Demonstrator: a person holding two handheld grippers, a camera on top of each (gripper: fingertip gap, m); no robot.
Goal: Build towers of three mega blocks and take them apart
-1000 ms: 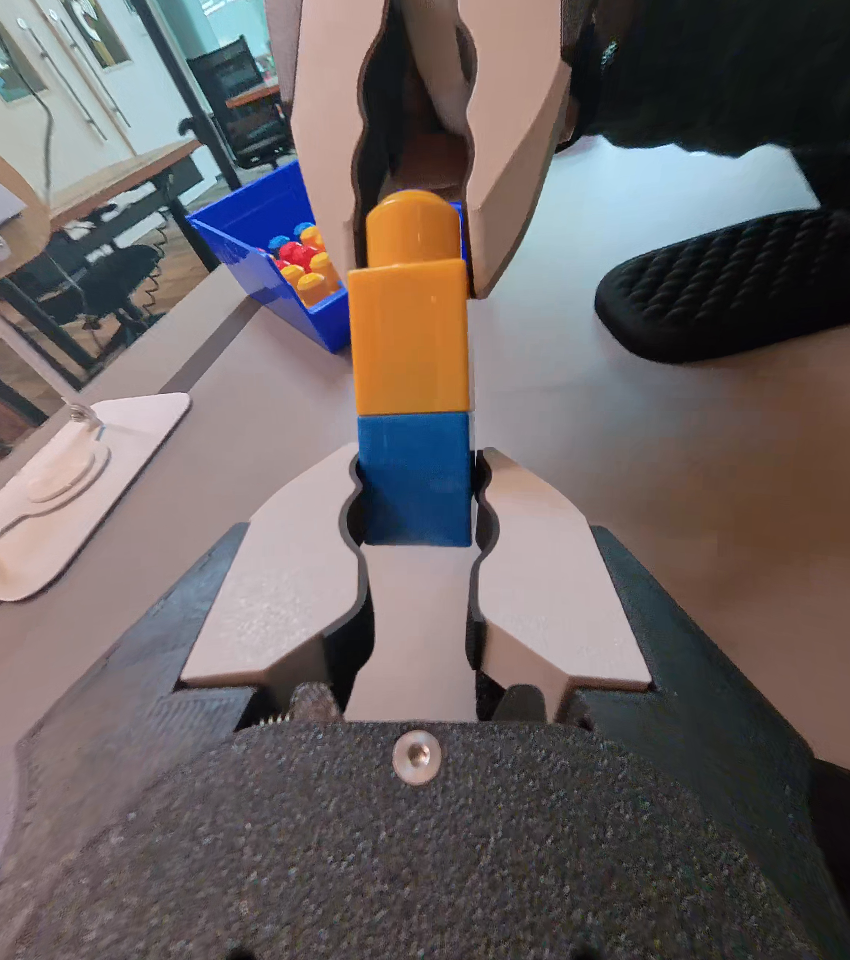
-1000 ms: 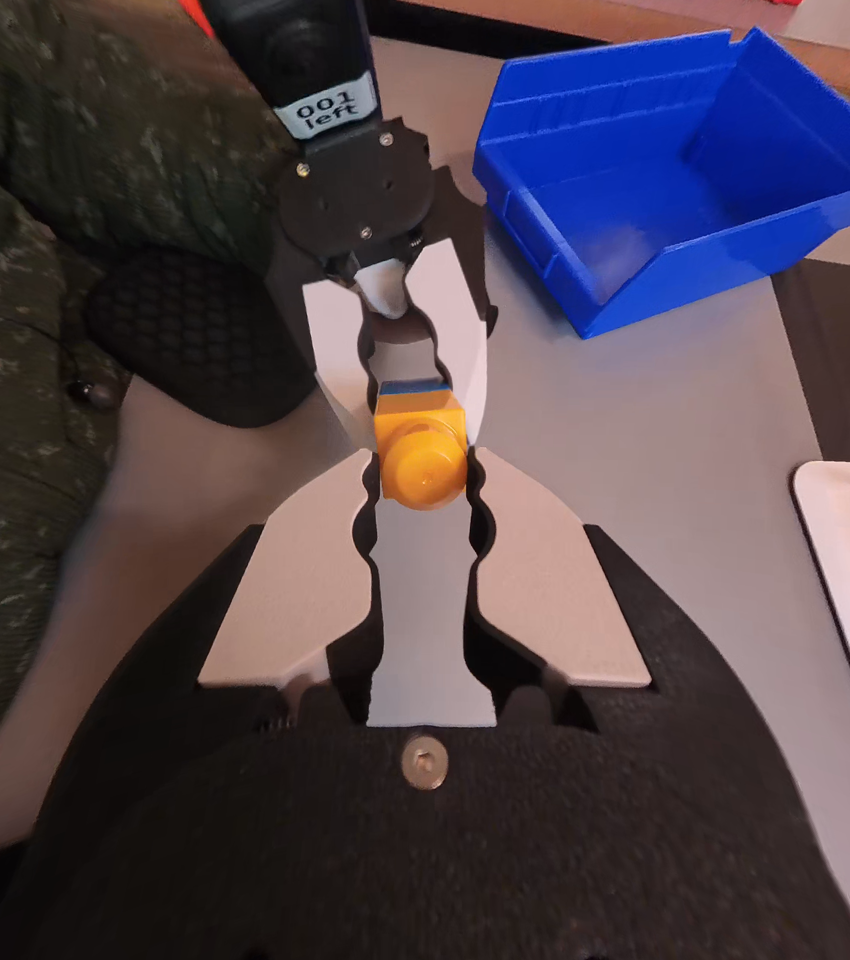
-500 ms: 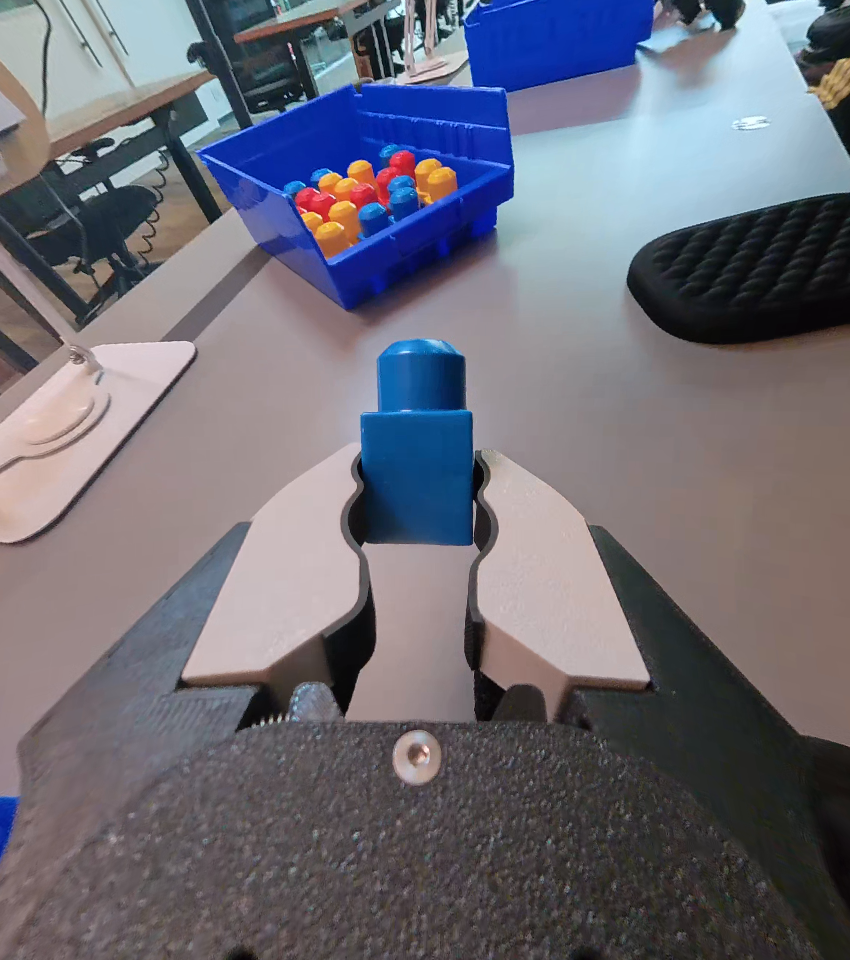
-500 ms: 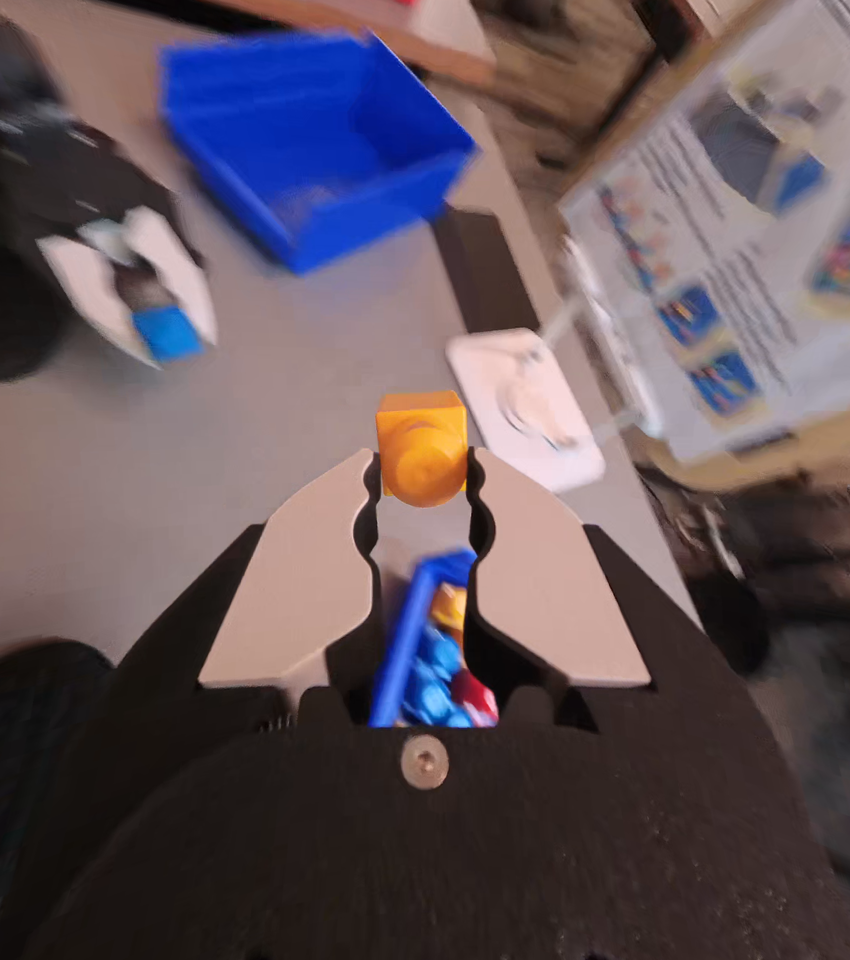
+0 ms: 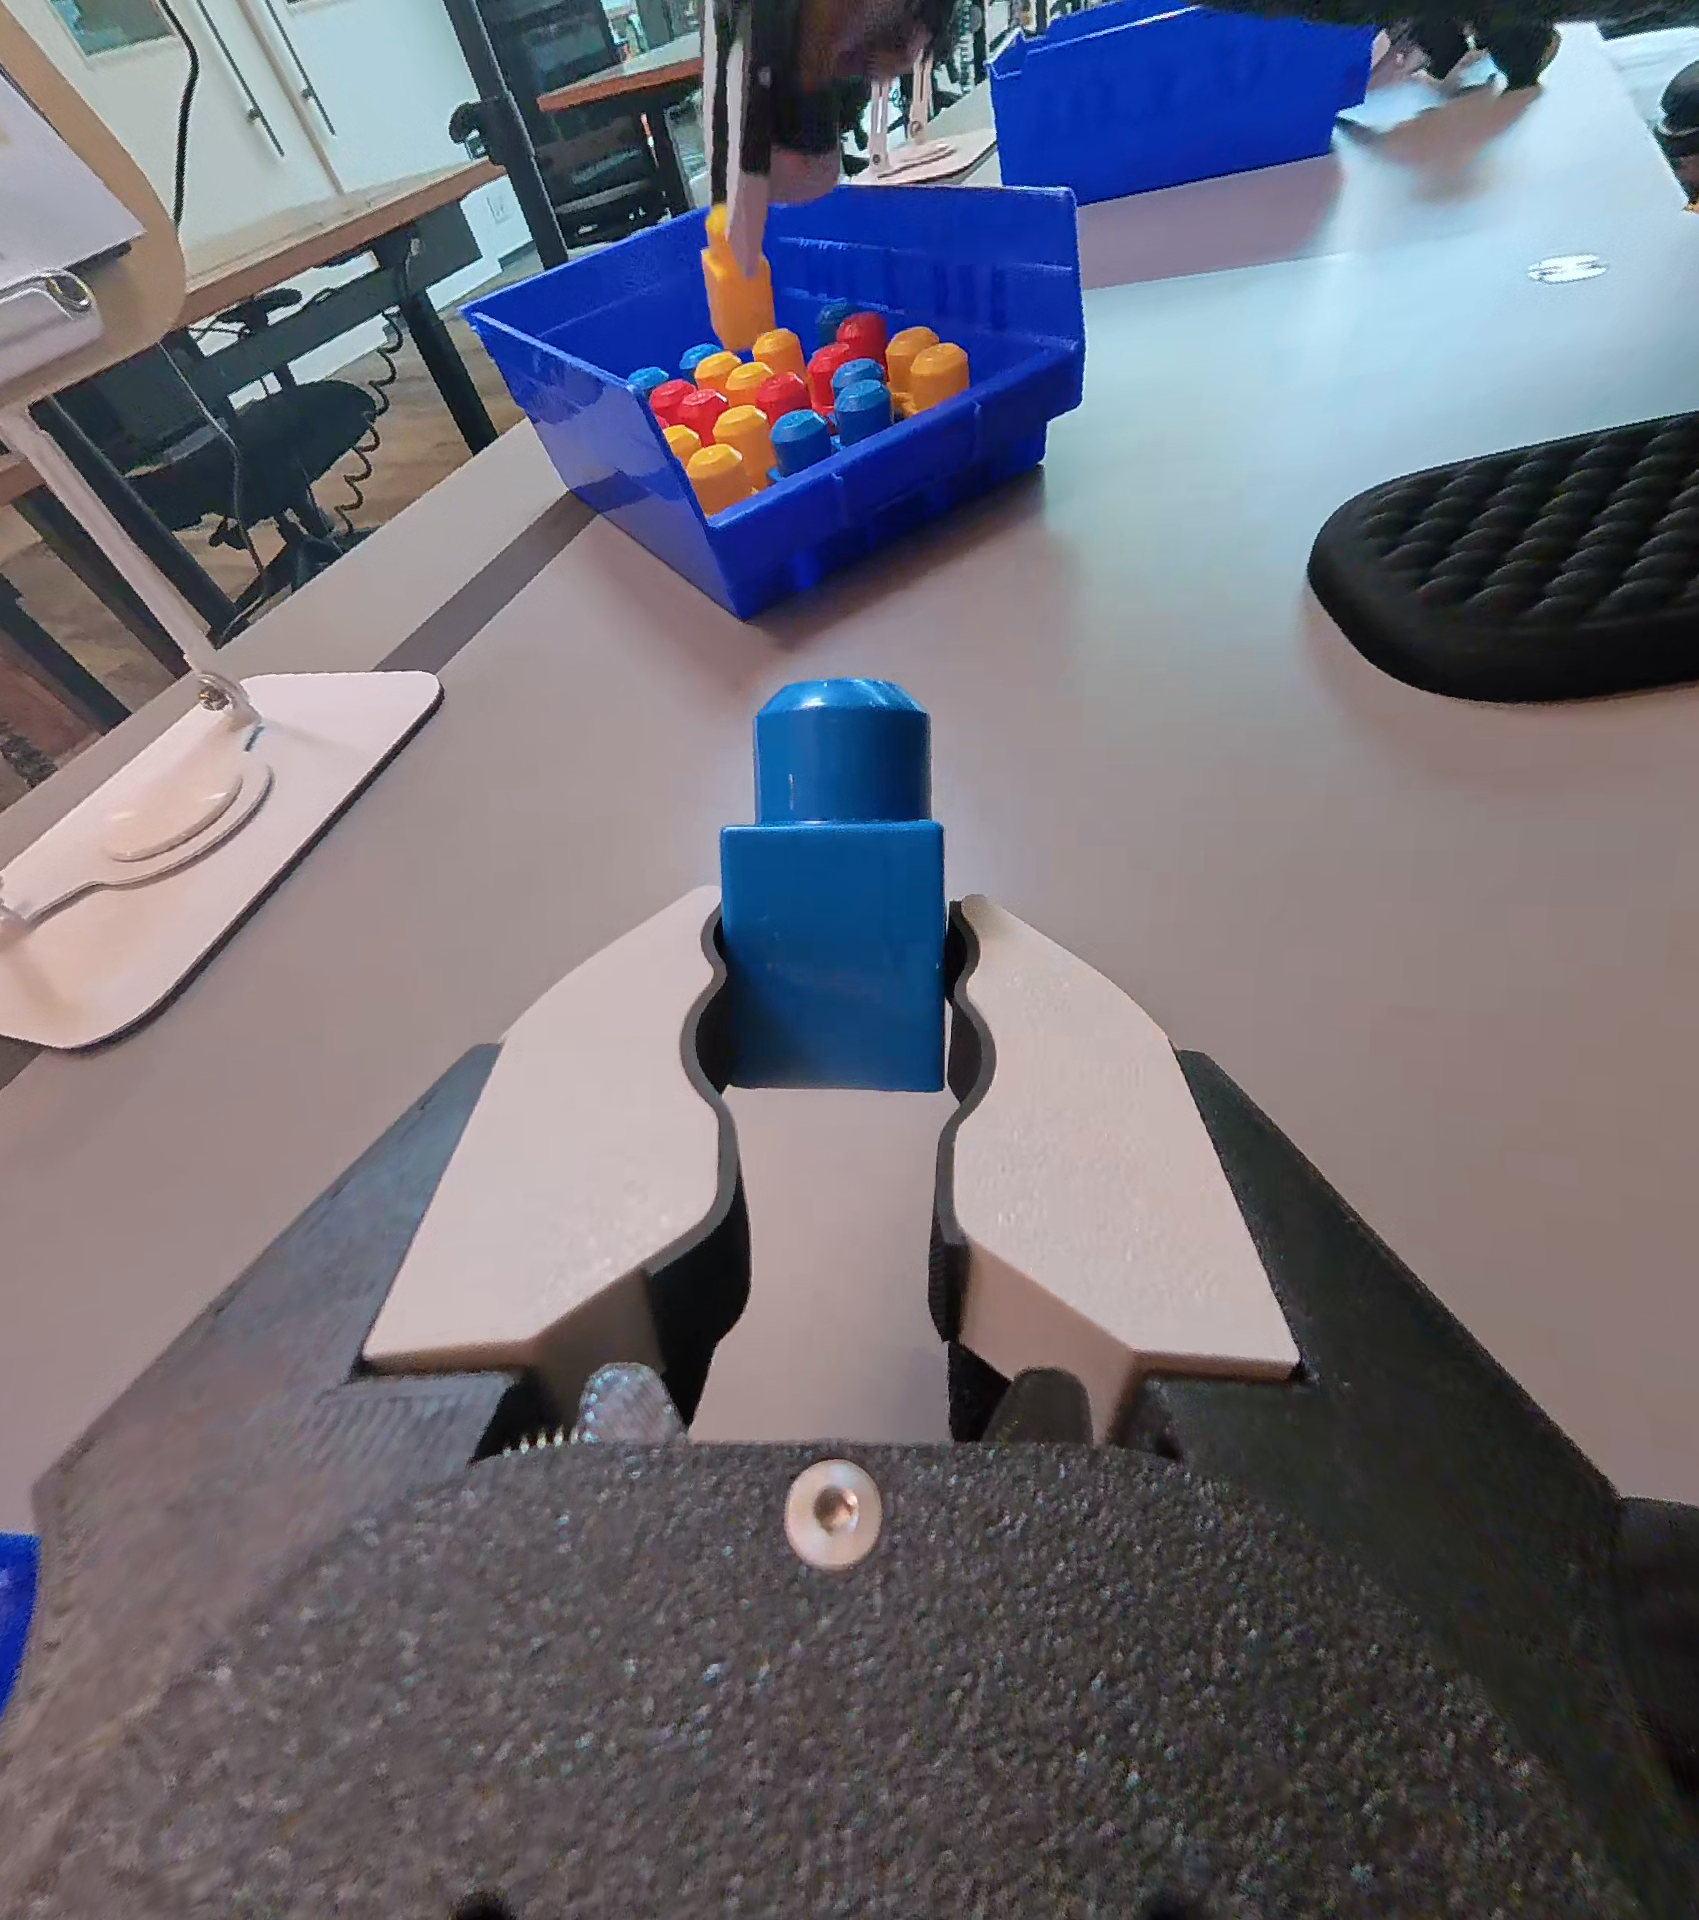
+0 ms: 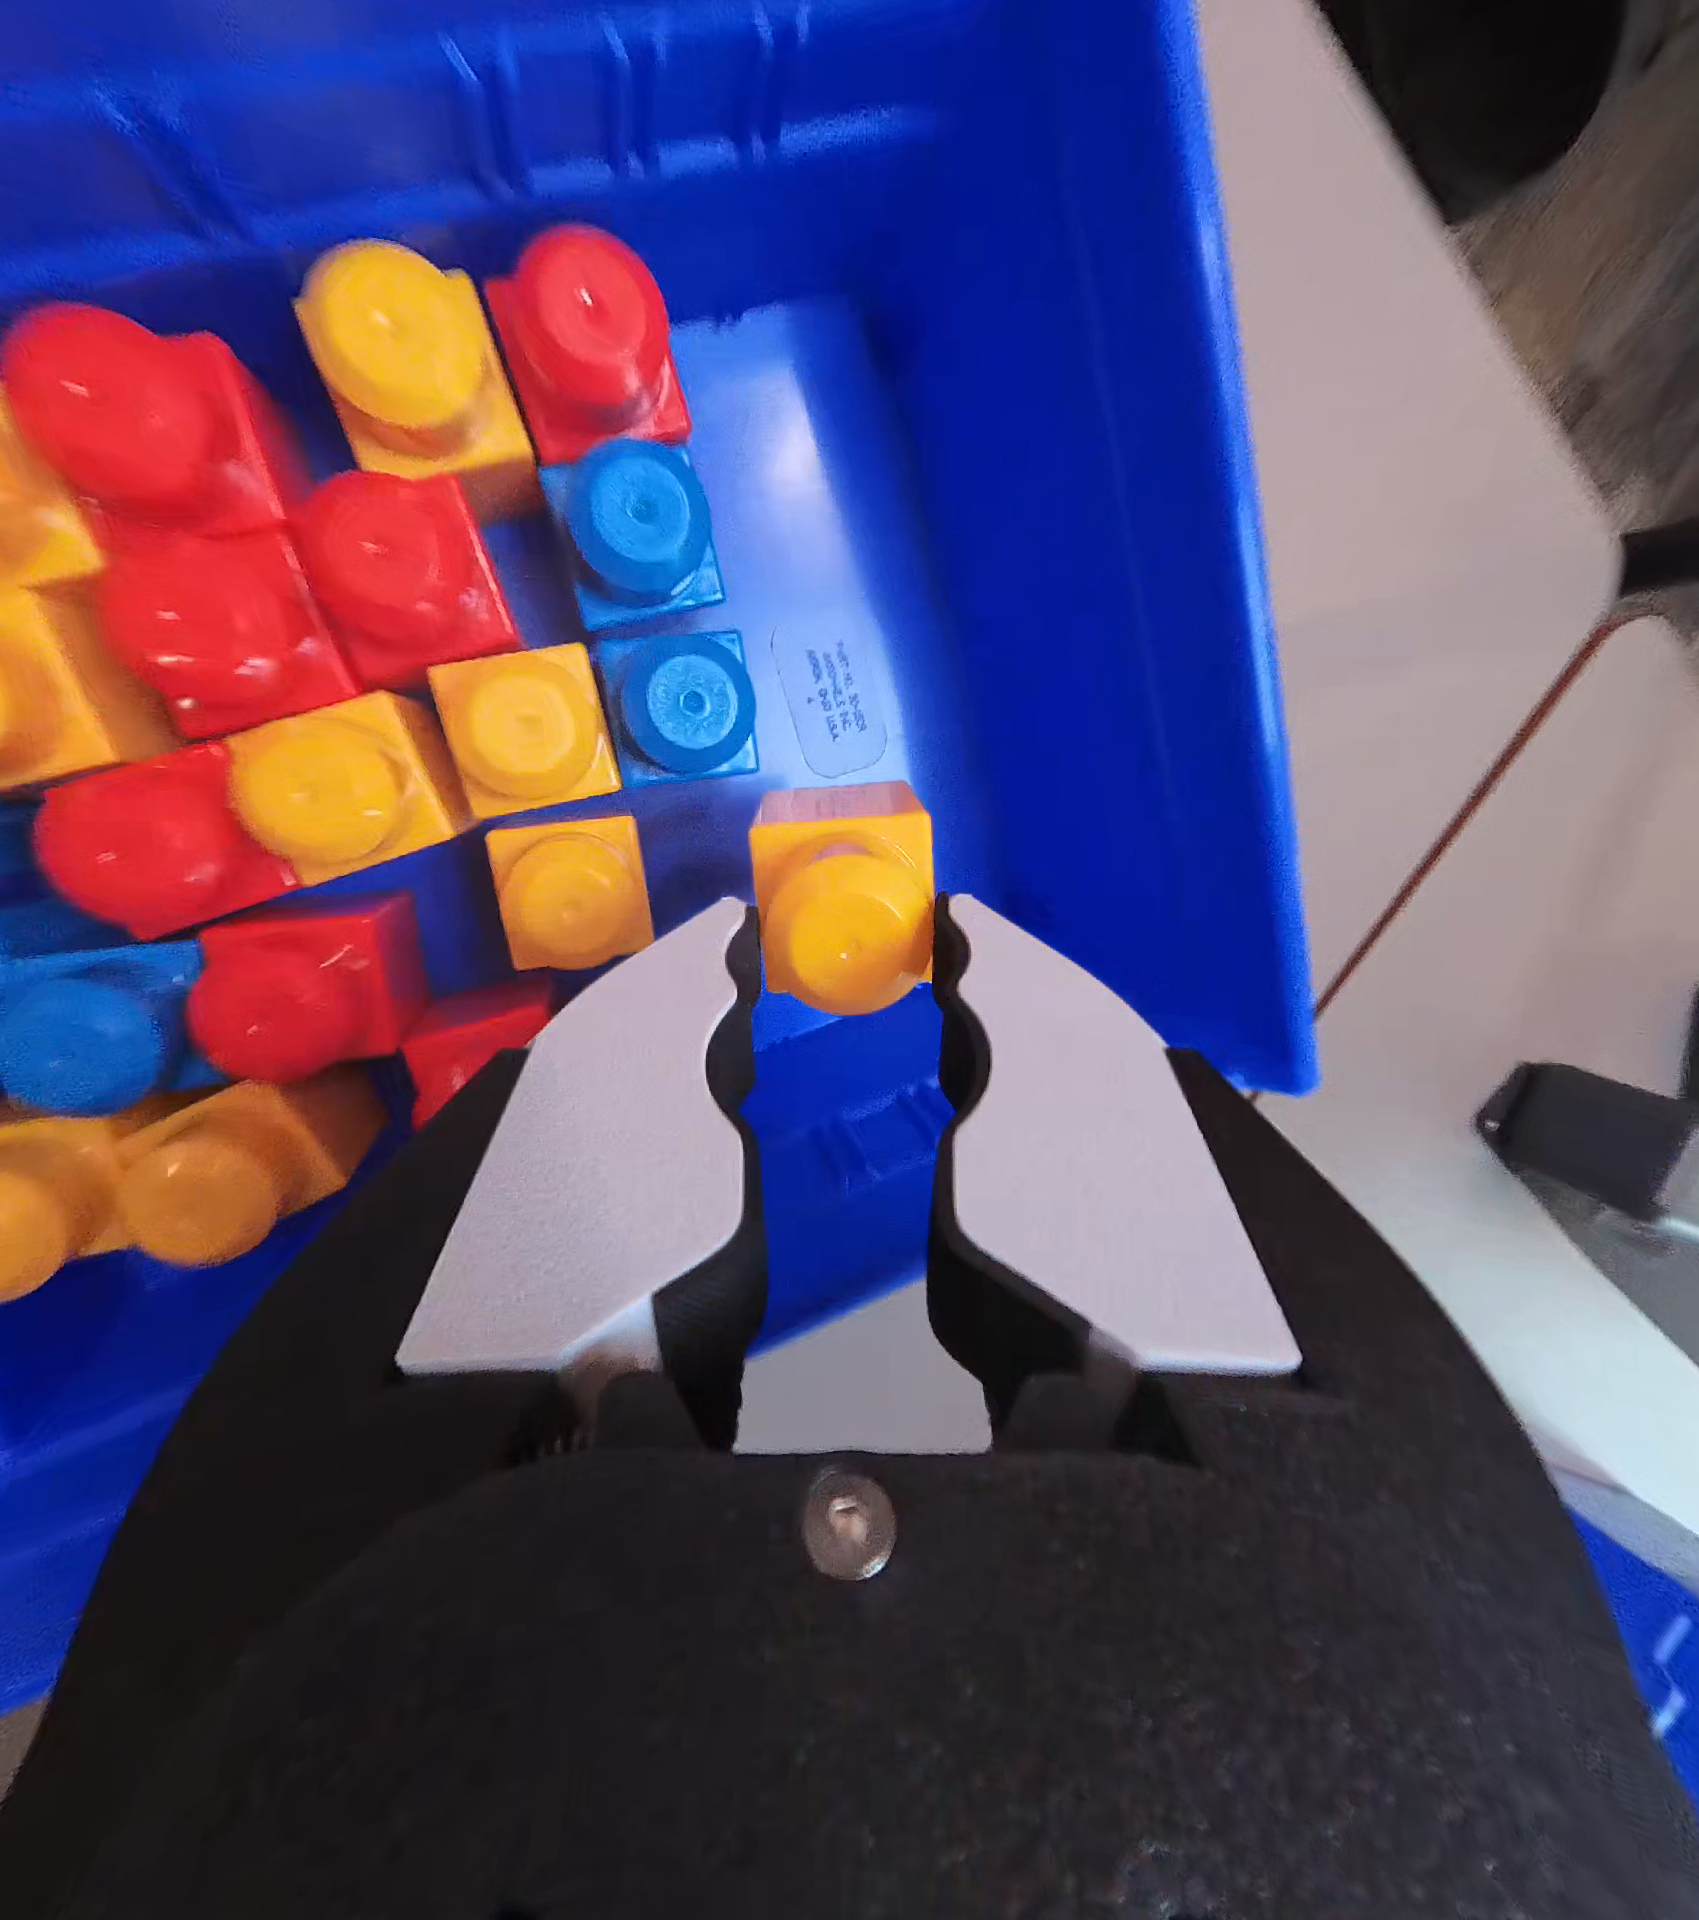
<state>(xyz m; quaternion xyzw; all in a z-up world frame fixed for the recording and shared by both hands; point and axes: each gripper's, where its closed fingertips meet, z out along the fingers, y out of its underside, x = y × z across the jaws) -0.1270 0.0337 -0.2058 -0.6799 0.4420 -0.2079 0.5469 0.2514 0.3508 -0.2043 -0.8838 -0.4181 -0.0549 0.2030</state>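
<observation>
R gripper (image 6: 840, 914) grips orange block (image 6: 840, 894) by blue bin (image 6: 1229, 582) wall, floor bare under

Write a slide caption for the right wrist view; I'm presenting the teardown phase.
Right gripper holds an orange block above the blue bin of loose blocks.

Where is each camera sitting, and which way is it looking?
Left wrist view: sits on the left gripper, looking forward low across the table; its two fingers, shut on the blue block, show.
Right wrist view: sits on the right gripper, looking down into the blue bin; its fingers, shut on the orange block, show.
Shared: both show the blue bin of blocks and the orange block over it.
</observation>
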